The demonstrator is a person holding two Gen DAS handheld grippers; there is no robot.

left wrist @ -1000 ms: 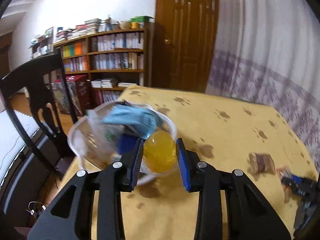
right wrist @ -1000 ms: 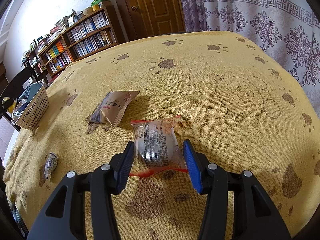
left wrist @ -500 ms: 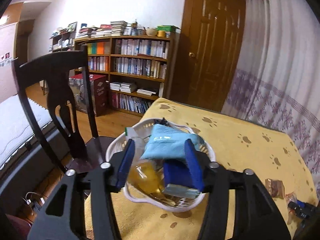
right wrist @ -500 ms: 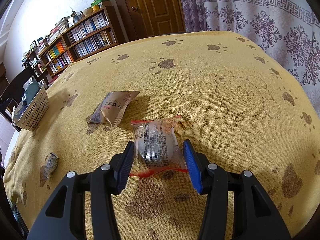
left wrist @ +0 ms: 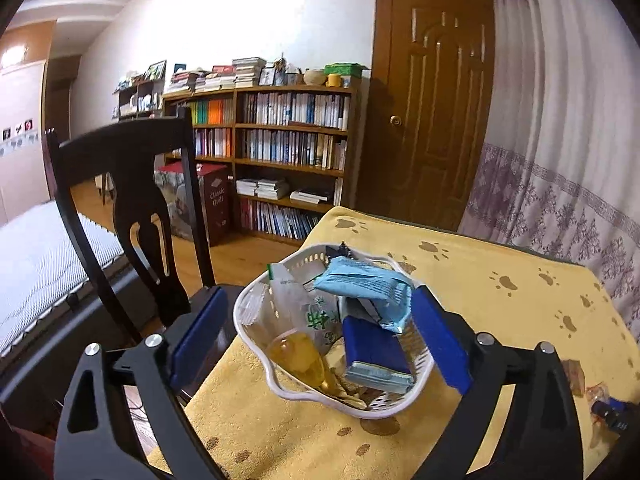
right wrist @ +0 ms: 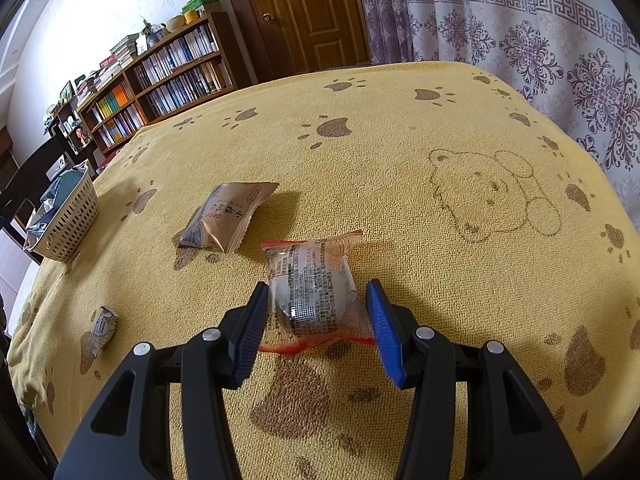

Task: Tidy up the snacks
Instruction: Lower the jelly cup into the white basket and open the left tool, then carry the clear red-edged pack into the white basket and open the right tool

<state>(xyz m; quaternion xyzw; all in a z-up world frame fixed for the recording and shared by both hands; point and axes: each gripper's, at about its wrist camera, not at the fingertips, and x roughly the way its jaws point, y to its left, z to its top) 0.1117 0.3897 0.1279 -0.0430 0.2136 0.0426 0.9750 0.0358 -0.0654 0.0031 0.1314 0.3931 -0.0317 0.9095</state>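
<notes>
— What do we see, widest first?

— A table under a yellow paw-print cloth, a bookcase and a wooden door behind it. At its left edge stands the white basket, already holding a pale blue packet, a dark blue pack and a clear pouch with an amber jelly.

— And our two tools?

— Our left gripper hangs in front of the basket, its jaws spread wide with nothing between them. Our right gripper sits low over the cloth, its blue pads set either side of a clear, red-edged wrapped snack; the left pad looks to touch the wrapper, the right one stands just off it, so no pinch yet.

— What remains loose?

— A brown packet just beyond that snack, and a small foil-wrapped sweet near the left edge.

— Which step, by our reckoning?

— The pickup of the clear-wrapped snack. We judge the next move calls for closing on the round lump rather than the slack film, then lifting and carrying left to the basket, well apart from here.
</notes>
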